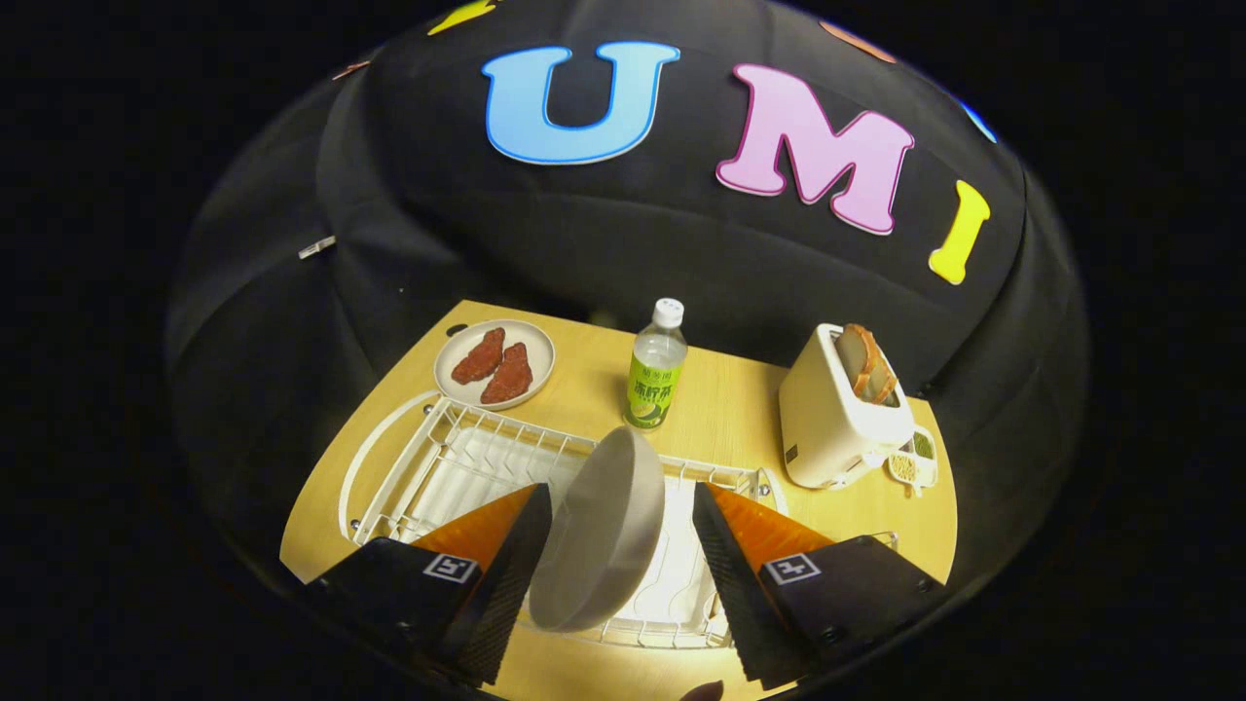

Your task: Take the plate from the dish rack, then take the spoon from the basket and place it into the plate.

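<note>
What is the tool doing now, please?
Tool: open around the plate, which stands on edge in the rack; the right finger is apart from it.

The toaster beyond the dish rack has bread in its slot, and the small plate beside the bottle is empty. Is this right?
Not quite. The toaster beyond the dish rack does hold bread, but the small plate beside the bottle is not empty: the gripper view shows two reddish-brown pieces of food on it.
</note>
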A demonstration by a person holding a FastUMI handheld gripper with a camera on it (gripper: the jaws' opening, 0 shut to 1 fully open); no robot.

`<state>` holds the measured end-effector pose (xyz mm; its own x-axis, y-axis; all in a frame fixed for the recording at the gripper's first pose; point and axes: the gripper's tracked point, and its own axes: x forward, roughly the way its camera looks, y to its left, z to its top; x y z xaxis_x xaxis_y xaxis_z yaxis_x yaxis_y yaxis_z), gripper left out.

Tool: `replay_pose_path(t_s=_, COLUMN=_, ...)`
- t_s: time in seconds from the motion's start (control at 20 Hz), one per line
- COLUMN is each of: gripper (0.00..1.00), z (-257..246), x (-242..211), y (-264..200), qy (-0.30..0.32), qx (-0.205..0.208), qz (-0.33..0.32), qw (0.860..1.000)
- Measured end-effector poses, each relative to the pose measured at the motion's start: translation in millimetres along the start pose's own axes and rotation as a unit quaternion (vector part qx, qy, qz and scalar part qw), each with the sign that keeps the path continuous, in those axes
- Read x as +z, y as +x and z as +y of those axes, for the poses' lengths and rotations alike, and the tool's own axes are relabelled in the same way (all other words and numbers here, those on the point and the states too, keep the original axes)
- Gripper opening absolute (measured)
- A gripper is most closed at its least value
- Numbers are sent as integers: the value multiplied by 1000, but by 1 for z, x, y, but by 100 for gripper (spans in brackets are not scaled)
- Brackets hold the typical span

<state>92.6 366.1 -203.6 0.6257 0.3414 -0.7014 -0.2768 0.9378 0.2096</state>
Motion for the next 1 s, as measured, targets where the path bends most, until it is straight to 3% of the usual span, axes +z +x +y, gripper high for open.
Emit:
replay_pose_path(t_s=0.1, gripper=83, z=1, x=-8, y=13, qy=0, qx=-18, qz=21, qw=1000)
replay_pose_path(t_s=0.3, gripper=60, z=-1, x=-19, y=29, qy=1, qx=-57, qz=44, qw=997)
replay_pose_path(t_s=0.45, gripper=36, z=-5, x=-15, y=30, qy=12, qx=-89, qz=45, qw=995)
replay_pose_path(t_s=0.55, gripper=29, z=-14, x=-13, y=24, qy=-5, qx=-123, qz=43, qw=992)
replay_pose_path(t_s=1.0, gripper=22, z=-4, x=46, y=1, qy=-137, qx=-175, qz=-37, qw=974)
